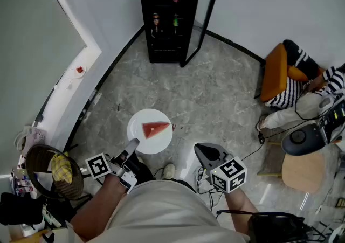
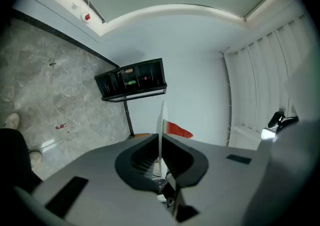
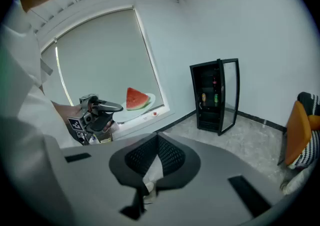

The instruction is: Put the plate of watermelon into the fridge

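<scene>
**Plate held at the rim, fridge open across the room**

Left gripper (image 1: 132, 145) — jaws closed down on the near-left rim of the white plate (image 1: 141, 138). In the left gripper view the plate showed edge-on, pinched between the pads. The plate was carried roughly level above the grey marble floor (image 1: 215, 96), just ahead of the person's body. One wedge of watermelon (image 1: 155, 128) lay near its middle.

Right gripper (image 1: 204, 151) — jaws fully together, nothing between them. It hung to the right of the plate, clear of it, and pointed down toward the floor.

The black fridge (image 1: 164, 15) stood against the far wall, well apart from the plate. Its glass door (image 1: 204, 18) was swung open to the right. Bottles (image 1: 156, 20) showed on a shelf inside. The plate was not yet in the fridge.

At the far right a person in a striped top (image 1: 294, 94) sat against an orange chair (image 1: 274, 72).
</scene>
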A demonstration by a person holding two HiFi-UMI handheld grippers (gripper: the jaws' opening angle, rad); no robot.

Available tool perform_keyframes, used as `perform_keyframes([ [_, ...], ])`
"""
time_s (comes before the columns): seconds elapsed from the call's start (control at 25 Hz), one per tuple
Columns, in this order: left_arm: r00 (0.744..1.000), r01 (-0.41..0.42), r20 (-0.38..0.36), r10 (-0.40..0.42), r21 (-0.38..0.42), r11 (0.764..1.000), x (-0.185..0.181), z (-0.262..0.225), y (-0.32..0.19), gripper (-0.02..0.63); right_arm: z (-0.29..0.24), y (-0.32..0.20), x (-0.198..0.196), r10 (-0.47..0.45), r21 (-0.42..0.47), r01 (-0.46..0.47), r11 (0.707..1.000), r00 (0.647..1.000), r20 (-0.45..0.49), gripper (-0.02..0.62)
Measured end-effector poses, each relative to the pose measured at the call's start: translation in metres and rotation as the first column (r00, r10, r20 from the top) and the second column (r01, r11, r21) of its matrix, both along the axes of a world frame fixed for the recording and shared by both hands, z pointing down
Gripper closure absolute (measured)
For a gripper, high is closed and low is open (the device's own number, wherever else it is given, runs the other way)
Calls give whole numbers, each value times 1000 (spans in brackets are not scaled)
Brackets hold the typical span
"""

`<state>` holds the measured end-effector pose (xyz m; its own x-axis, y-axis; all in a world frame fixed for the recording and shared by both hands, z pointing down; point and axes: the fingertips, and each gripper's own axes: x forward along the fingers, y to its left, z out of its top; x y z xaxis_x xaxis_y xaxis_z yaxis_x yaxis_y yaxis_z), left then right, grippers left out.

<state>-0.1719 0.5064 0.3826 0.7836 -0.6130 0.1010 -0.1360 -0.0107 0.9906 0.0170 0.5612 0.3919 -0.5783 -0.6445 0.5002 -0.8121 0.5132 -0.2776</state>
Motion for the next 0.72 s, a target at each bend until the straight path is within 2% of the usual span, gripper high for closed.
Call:
perform_keyframes([
  [0.32, 1000, -4, -16, 4, -10, 1000, 5, 5, -44, 586, 7, -36, -3, 7, -25, -6, 1000, 1000, 20, 581],
  [0.48, 999, -27, -32, 27, -9, 1000, 9, 11, -91, 586, 10, -70, -8, -2, -7, 2, 1000, 1000, -26, 577],
  [0.56, 998, -42, -42, 42, -5, 999, 12, 15, -119, 586, 12, -91, -8, 3, -16, -4, 1000, 999, -40, 537],
  [0.6, 998, -53, -46, 53, 0, 999, 14, 16, -135, 586, 13, -103, -8, 10, -24, -11, 1000, 999, -44, 488],
  [0.72, 994, -92, -54, 93, 22, 995, 21, 15, -188, 586, 10, -146, -9, 40, -37, -43, 998, 997, -60, 468],
])
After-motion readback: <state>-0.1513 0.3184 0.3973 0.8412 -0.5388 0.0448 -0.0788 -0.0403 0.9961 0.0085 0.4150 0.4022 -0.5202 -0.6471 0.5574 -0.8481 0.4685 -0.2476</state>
